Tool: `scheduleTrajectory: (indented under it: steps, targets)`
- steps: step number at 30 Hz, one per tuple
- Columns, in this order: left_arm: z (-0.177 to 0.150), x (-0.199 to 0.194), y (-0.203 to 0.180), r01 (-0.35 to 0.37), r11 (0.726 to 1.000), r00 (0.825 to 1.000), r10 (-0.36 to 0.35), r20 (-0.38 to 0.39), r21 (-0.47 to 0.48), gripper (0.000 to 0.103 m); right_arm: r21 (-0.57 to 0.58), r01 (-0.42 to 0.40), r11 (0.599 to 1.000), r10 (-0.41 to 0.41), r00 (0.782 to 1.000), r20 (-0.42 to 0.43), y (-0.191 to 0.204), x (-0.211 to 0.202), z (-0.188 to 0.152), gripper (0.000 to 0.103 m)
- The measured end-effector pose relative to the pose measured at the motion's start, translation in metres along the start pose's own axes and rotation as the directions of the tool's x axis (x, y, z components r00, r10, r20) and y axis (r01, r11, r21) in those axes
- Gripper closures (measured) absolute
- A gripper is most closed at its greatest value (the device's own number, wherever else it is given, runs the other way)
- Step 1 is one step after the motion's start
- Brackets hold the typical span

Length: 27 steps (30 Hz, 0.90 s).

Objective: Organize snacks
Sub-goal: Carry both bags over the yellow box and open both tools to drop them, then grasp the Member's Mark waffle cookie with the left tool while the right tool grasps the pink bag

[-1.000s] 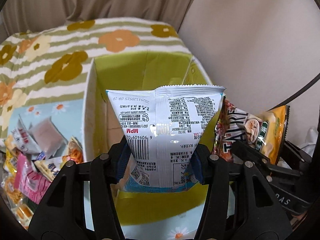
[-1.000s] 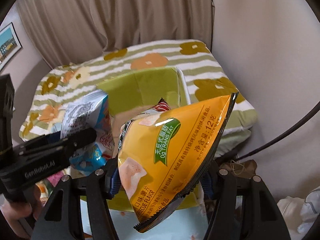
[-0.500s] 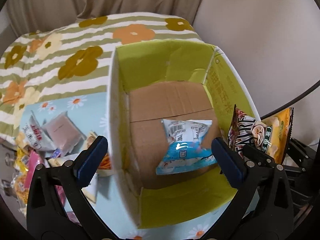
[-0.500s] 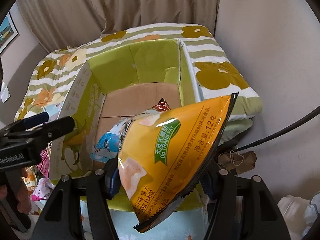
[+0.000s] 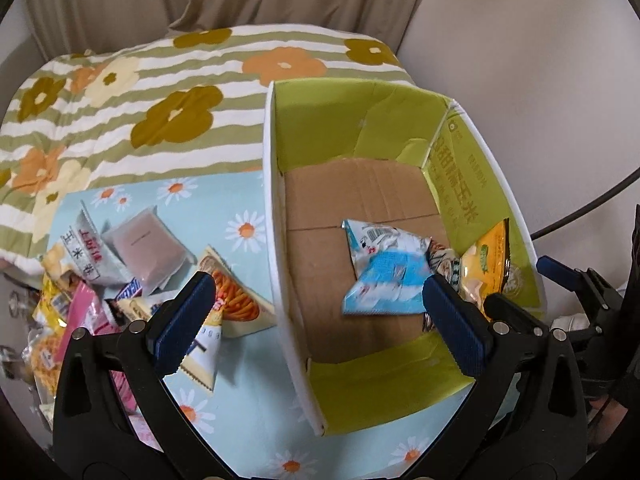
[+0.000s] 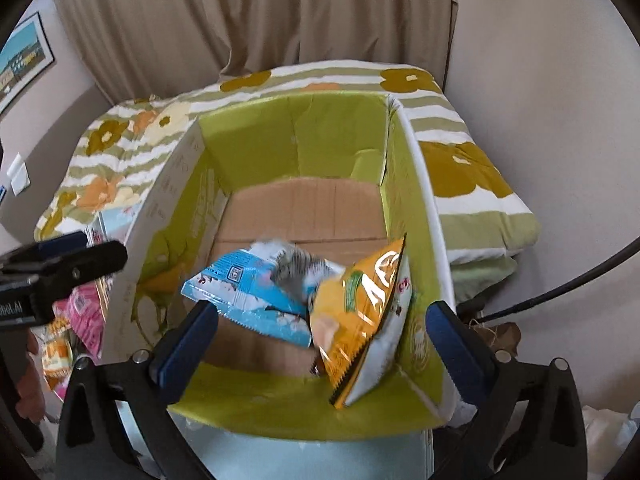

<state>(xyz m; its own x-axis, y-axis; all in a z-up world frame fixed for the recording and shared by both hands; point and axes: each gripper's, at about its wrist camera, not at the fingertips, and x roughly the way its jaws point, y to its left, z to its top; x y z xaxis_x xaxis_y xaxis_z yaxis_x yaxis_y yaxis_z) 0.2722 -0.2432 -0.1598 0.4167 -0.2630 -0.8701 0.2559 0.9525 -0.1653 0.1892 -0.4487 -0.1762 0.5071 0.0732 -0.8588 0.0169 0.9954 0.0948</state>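
Note:
An open cardboard box (image 5: 276, 216) (image 6: 424, 200) with green inner walls stands on the bed. A blue and white snack bag (image 5: 384, 276) (image 6: 248, 292) lies on its brown floor. An orange chip bag (image 5: 484, 264) (image 6: 360, 312) leans against the box's right wall, with another packet partly hidden under it. My left gripper (image 5: 316, 316) is open and empty above the box's left wall. My right gripper (image 6: 320, 340) is open and empty above the box's near wall.
Several loose snack packets (image 5: 148, 248) lie on a light blue daisy cloth (image 5: 240, 232) left of the box. A striped flower quilt (image 5: 160, 92) covers the bed behind. A wall and a black cable (image 6: 560, 284) are at the right.
My right gripper opened and the orange chip bag dropped into the box beside the blue bag. My left gripper, which had released the blue bag, drew back and left.

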Motion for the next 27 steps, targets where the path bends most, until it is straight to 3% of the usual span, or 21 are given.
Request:
scheduleTrajectory:
  steps: [4, 12, 20, 27]
  targets:
    - [-0.004, -0.005, 0.003, -0.002, 1.0, 1.0, 0.002, 0.002, -0.007, 0.0, 0.004, -0.015, 1.0, 0.015, 1.0, -0.009, 0.002, -0.006, -0.004, 0.0]
    - [-0.01, -0.045, 0.007, -0.017, 1.0, 0.995, 0.018, 0.094, -0.013, 0.0, -0.036, -0.017, 0.999, 0.019, 0.999, 0.049, 0.016, -0.037, 0.005, 0.0]
    - [-0.028, -0.088, 0.025, -0.096, 0.994, 0.983, 0.104, 0.149, -0.061, 0.0, -0.101, -0.074, 0.992, 0.085, 0.991, 0.103, 0.035, -0.064, 0.012, 0.0]
    - [-0.051, -0.12, 0.058, -0.148, 0.983, 0.969, 0.165, 0.185, -0.106, 0.0, -0.161, -0.114, 0.98, 0.137, 0.98, 0.145, 0.077, -0.077, 0.01, 0.0]
